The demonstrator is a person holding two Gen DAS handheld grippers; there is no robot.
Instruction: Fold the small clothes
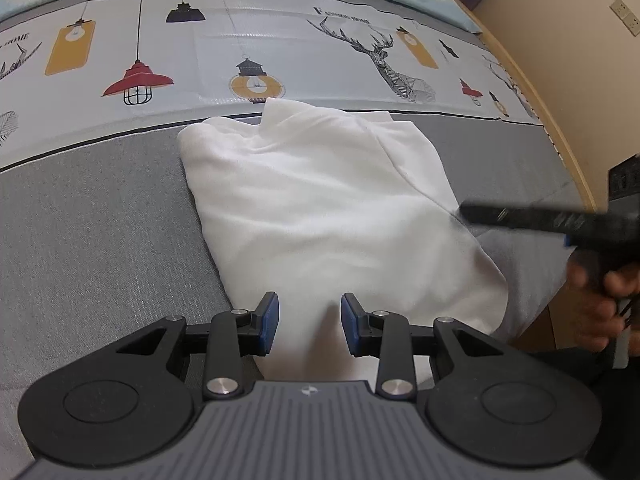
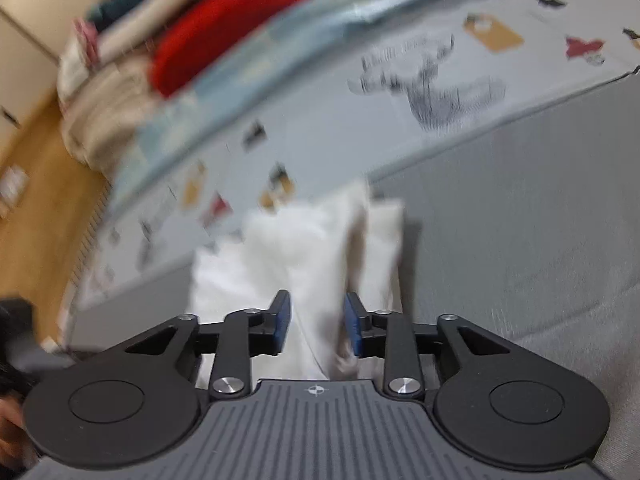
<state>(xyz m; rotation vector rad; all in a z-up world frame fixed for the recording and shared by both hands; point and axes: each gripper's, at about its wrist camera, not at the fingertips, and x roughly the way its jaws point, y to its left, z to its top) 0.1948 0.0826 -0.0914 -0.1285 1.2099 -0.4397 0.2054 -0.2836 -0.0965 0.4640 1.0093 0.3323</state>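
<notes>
Lying folded on the grey mattress [image 1: 100,220] just below the printed lamp-and-deer sheet [image 1: 280,48]: white garment [image 1: 320,208]. Left gripper [image 1: 309,324] spread wide over its near edge, blue pads [image 1: 271,320] clear of the cloth. Right gripper [image 2: 318,324] likewise parted, white fabric between the fingers, contact unclear through blur. Red cushion [image 2: 232,24] among piled bedding beyond.

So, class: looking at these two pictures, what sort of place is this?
Probably a bedroom: a white garment lies on a bed's grey printed cover, heaped bedding sits at the far end, and a wall socket shows.
</notes>
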